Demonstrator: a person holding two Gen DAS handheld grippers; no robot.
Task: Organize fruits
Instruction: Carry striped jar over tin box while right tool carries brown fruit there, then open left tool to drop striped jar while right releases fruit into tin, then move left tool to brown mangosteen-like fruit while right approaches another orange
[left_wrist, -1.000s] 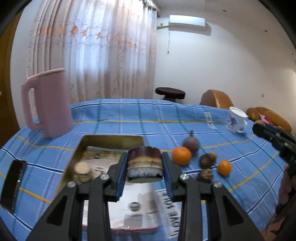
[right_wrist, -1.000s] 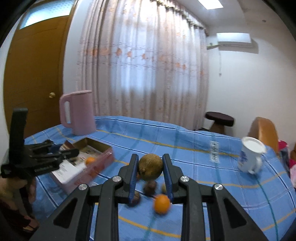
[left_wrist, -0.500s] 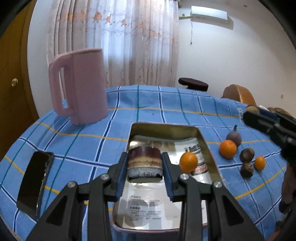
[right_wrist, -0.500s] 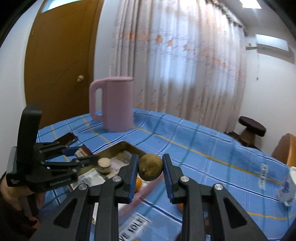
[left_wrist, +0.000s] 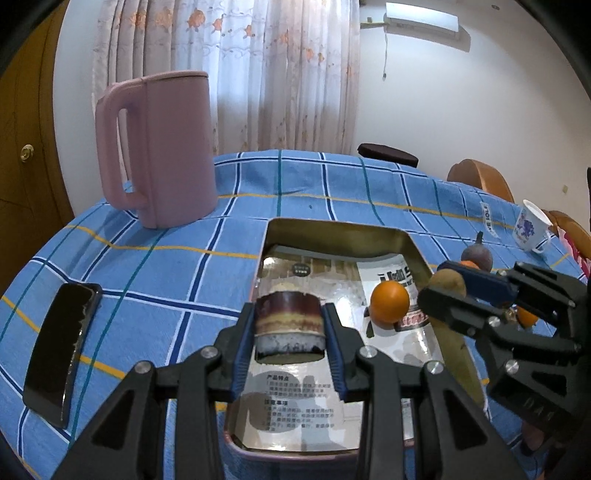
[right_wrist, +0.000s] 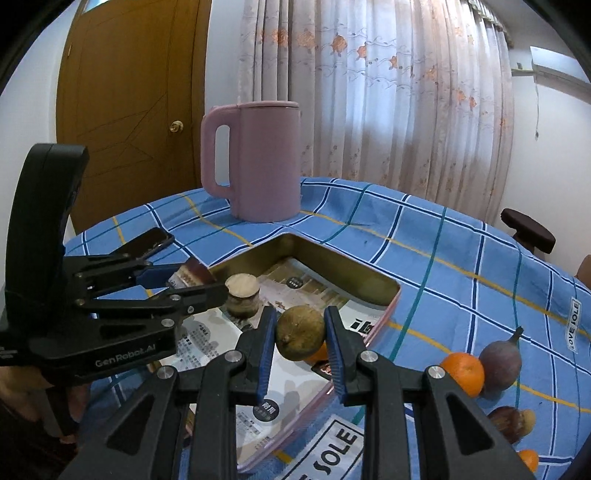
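My left gripper (left_wrist: 289, 332) is shut on a round layered brown piece (left_wrist: 289, 325) and holds it over the near left part of the metal tray (left_wrist: 413, 243). My right gripper (right_wrist: 301, 336) is shut on a brown-green round fruit (right_wrist: 300, 333) and hovers over the tray's right rim (right_wrist: 391, 299); it also shows in the left wrist view (left_wrist: 450, 286). An orange (left_wrist: 389, 302) and a small layered cylinder (right_wrist: 242, 295) lie in the tray. On the cloth to the right lie an orange (right_wrist: 463, 373), a purple fruit (right_wrist: 500, 363) and brown fruits (right_wrist: 508, 422).
A pink jug (left_wrist: 162, 147) stands behind the tray on the blue checked cloth. A black phone (left_wrist: 61, 350) lies left of the tray. A white cup (left_wrist: 530, 230) stands at the far right. A dark stool (right_wrist: 528, 230) is beyond the table.
Both grippers have moved left towards the tray with their pieces held. The right gripper has come down over the tray's right rim, close beside the left one.
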